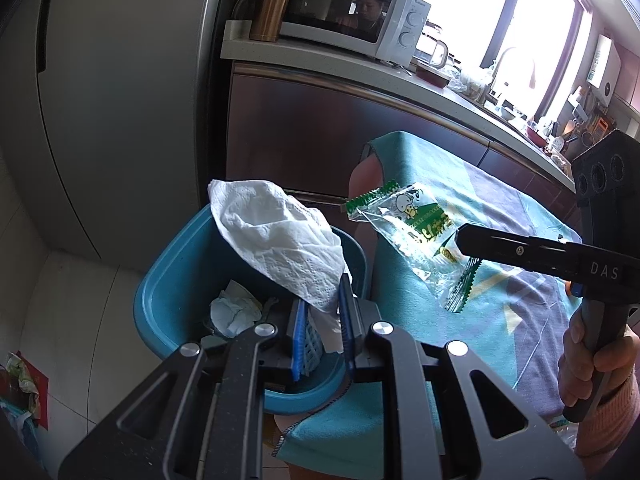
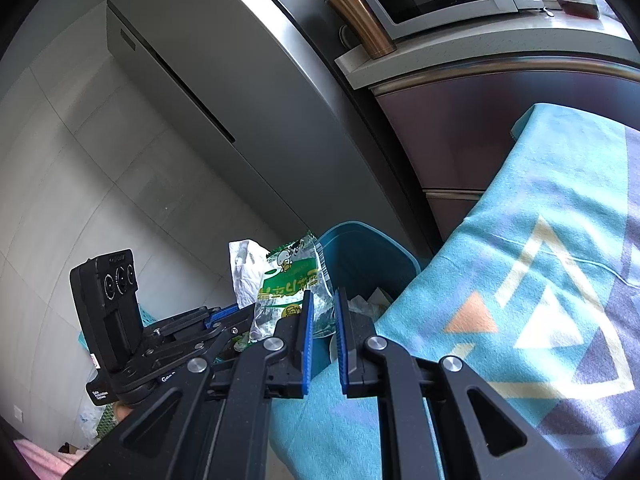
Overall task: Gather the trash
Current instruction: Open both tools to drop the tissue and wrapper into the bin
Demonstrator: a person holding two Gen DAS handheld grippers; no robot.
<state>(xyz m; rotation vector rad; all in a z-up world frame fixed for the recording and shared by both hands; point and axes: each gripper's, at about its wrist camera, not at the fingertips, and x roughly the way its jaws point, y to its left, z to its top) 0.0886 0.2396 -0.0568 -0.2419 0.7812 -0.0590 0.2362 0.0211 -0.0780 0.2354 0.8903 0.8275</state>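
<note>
Two pieces of trash held, both close to the bin.
Your left gripper (image 1: 324,312) is clamped on a white tissue (image 1: 276,236) that hangs above the blue bin (image 1: 168,280), which stands off the table's left edge. Your right gripper (image 1: 460,240) pinches a clear green-printed wrapper (image 1: 404,224) by one end, over the teal tablecloth (image 1: 500,320) near that same edge, not yet above the bin. Risks: the wrapper is slick film on a thin grip and could slip onto the cloth; let go too soon and it misses the rim. The tissue billows wide and may drape over the bin wall instead of dropping in.
</note>
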